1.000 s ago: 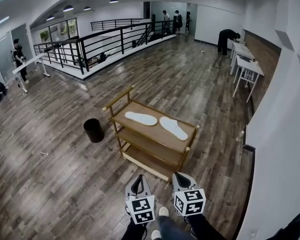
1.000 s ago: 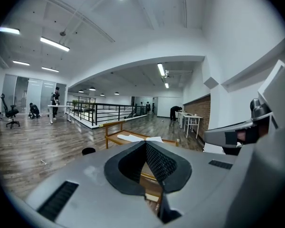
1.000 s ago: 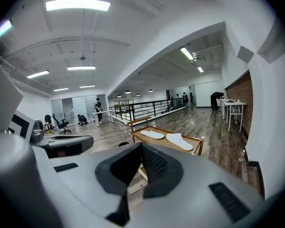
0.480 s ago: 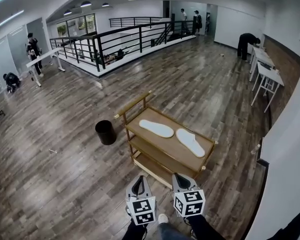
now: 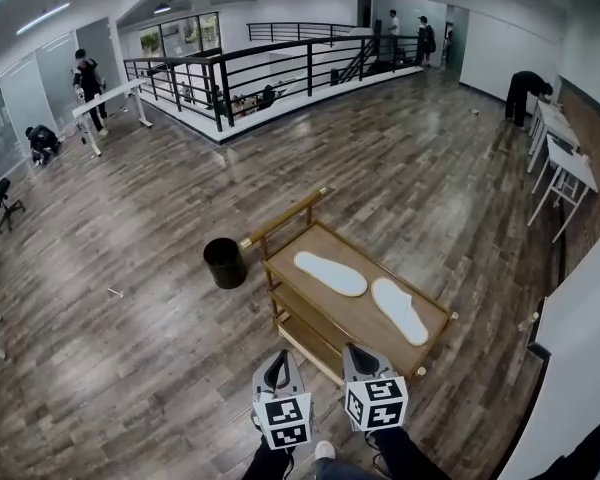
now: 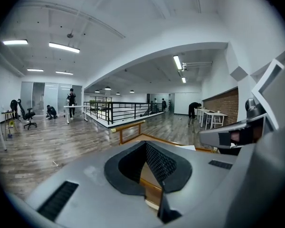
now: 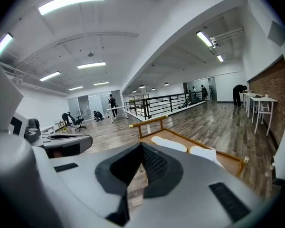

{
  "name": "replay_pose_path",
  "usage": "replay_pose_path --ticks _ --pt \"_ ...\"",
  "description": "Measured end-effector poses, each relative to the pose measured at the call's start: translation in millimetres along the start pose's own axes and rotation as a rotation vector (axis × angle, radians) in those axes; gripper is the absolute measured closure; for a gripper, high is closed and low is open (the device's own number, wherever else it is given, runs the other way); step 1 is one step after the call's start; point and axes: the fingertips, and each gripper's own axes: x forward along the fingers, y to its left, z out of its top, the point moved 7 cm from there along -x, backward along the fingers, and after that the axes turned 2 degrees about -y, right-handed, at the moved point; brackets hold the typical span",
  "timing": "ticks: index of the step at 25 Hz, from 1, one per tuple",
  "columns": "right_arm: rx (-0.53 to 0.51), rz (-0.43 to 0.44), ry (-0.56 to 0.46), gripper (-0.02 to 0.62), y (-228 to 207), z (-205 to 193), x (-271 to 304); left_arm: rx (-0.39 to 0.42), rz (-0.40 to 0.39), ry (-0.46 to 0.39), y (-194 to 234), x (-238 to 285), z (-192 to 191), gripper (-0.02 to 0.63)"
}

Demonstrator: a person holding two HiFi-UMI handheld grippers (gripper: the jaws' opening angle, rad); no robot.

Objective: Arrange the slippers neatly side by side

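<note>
Two white slippers lie on the top shelf of a wooden cart [image 5: 310, 236]. The left slipper [image 5: 330, 273] and the right slipper [image 5: 400, 310] rest apart, at an angle to each other. In the right gripper view the left slipper [image 7: 168, 144] and the right slipper [image 7: 203, 153] show beyond the jaws. My left gripper [image 5: 276, 370] and right gripper [image 5: 358, 360] hover side by side in front of the cart's near edge, both shut and empty. The left gripper [image 6: 152, 196] looks over the cart's rail [image 6: 129, 127]; my right gripper [image 7: 133, 184] points at the cart.
A black bin [image 5: 224, 262] stands on the wooden floor left of the cart. A black railing [image 5: 280, 73] runs across the back. White tables [image 5: 565, 163] line the right wall. Several people stand far off. My feet [image 5: 325, 452] show at the bottom.
The view has moved right and closer: the cart with its slippers has shifted down and right in the head view. Both grippers keep their place and stay shut.
</note>
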Motion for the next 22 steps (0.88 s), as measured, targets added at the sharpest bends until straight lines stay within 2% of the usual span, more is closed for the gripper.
replay_pose_path --ticks 10,17,22 --pt "0.017 -0.011 0.003 0.597 -34.9 18.9 47.8 0.002 0.020 -0.003 4.3 54.5 16.4 0.606" --pt "0.026 -0.060 -0.003 0.597 -57.1 27.6 79.4 0.016 -0.043 -0.003 2.1 106.5 22.7 0.606" --pt "0.057 -0.157 -0.014 0.597 -87.0 33.1 103.6 0.035 -0.138 -0.014 -4.0 160.9 32.7 0.605"
